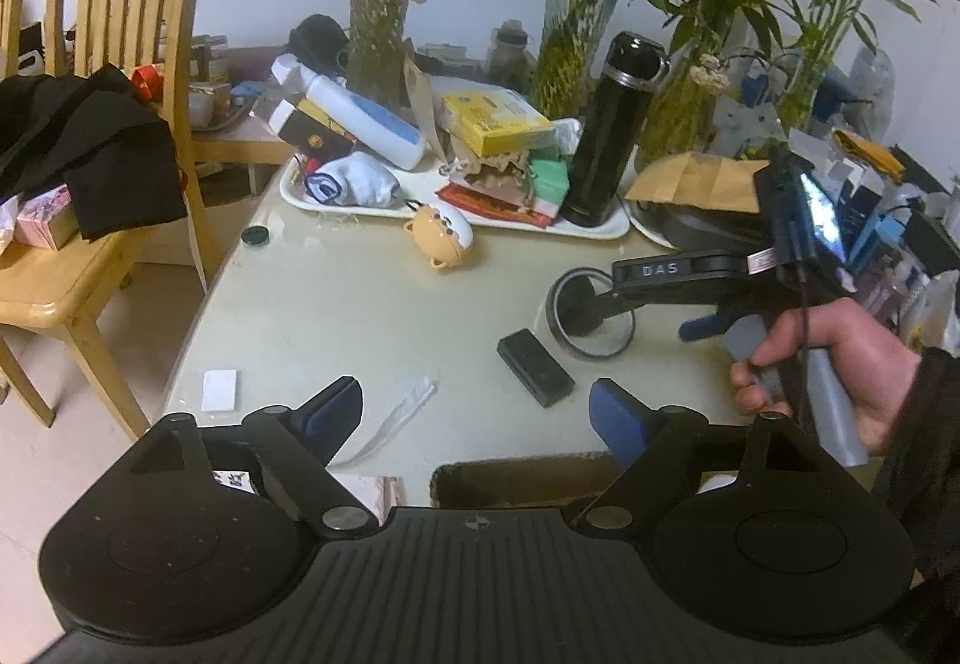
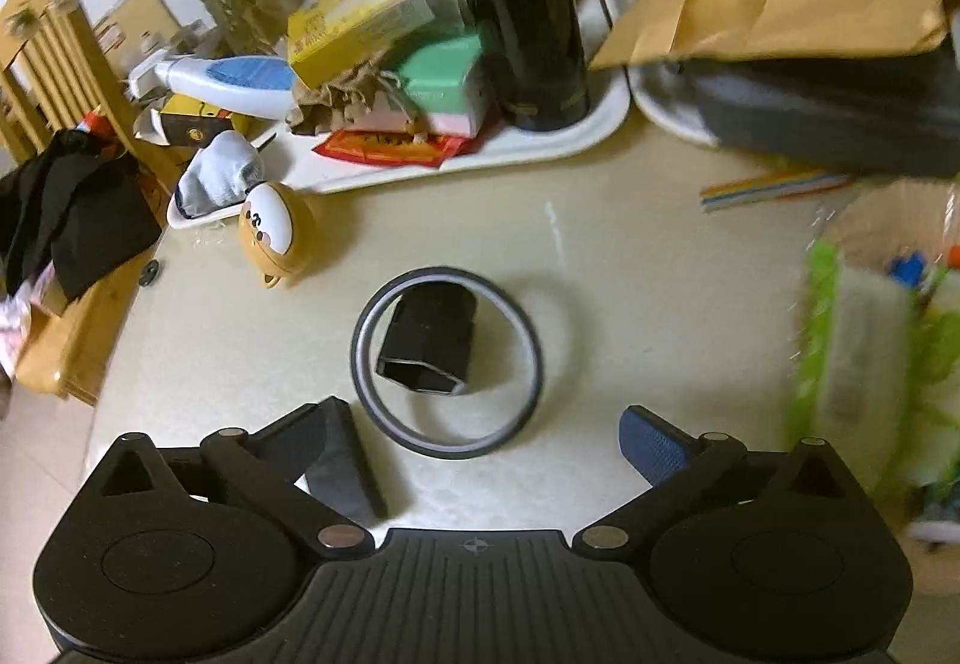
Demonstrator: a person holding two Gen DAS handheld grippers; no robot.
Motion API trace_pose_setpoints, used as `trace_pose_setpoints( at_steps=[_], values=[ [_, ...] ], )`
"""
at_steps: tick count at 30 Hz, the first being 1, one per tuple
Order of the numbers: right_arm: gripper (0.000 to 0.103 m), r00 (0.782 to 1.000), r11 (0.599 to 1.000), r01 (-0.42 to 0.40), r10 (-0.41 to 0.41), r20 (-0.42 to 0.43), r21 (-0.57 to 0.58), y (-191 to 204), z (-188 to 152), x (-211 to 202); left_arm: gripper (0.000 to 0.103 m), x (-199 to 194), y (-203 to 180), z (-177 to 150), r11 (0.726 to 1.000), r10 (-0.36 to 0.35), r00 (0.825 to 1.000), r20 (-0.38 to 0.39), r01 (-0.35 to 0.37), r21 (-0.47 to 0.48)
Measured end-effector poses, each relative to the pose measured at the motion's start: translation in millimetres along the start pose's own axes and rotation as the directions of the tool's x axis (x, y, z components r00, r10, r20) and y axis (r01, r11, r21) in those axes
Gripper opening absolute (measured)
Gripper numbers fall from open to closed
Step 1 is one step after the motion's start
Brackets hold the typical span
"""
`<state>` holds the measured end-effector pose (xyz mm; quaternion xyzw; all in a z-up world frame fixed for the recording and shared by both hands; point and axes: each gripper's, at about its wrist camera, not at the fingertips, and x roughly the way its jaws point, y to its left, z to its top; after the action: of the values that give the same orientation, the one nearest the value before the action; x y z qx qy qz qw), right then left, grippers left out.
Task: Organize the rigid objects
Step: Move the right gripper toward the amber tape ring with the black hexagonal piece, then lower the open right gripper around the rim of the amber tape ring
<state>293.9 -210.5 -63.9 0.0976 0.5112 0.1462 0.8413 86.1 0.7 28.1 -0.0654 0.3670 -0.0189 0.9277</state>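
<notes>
Both grippers are the same chunky black plastic build: a ribbed centre plate with a small compass-like mark at 12 o'clock, 2 big round housings at 9 and 3 o'clock, silver screws on the linkage arms. The left gripper (image 1: 477,415) has blue-padded fingers (image 1: 618,418). The right gripper (image 1: 654,316) has "DAS" lettering, a grey handle, a thin black cable. The person's hand (image 1: 840,364) shows a dark sleeve (image 1: 927,424).

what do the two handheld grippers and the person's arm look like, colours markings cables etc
Both grippers are black plastic with ribbed bases, round pivot housings and blue-padded fingers. The right gripper, seen from the left wrist camera, carries "DAS" lettering, a grey handle, a blue trigger, a thin black cable and a phone-like screen on top. The hand gripping it comes out of a dark sleeve.
</notes>
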Motion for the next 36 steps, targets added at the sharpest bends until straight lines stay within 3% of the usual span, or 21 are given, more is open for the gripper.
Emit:
trace_pose_setpoints(
  at_steps=[4, 11, 17, 21, 36],
  values=[
    [0.103, 1.000, 0.997, -0.016, 0.017, -0.008, 0.079, 6, 4, 14, 0.085, 2, 2, 0, 1.000, 0.015, 1.000, 0.001, -0.015, -0.002],
    [0.103, 0.999, 0.974, 0.045, -0.045, -0.006, 0.220, 1, 7, 35, 0.087, 2, 11, -1, 0.999, 0.018, 1.000, -0.019, -0.019, -0.031],
    [0.103, 0.998, 0.958, 0.023, -0.039, 0.048, 0.286, 0, 8, 42, 0.088, 1, 16, 2, 0.998, 0.009, 1.000, -0.017, -0.010, -0.058],
    [0.103, 0.998, 0.958, 0.012, -0.029, 0.056, 0.287, 7, 9, 48, 0.088, 2, 17, 1, 0.998, 0.007, 1.000, -0.024, -0.008, -0.062],
    [0.100, 0.992, 0.977, 0.116, -0.123, 0.025, 0.180, 27, 9, 54, 0.088, 5, 20, 1, 0.996, -0.016, 0.998, -0.068, 0.010, -0.090]
  ],
)
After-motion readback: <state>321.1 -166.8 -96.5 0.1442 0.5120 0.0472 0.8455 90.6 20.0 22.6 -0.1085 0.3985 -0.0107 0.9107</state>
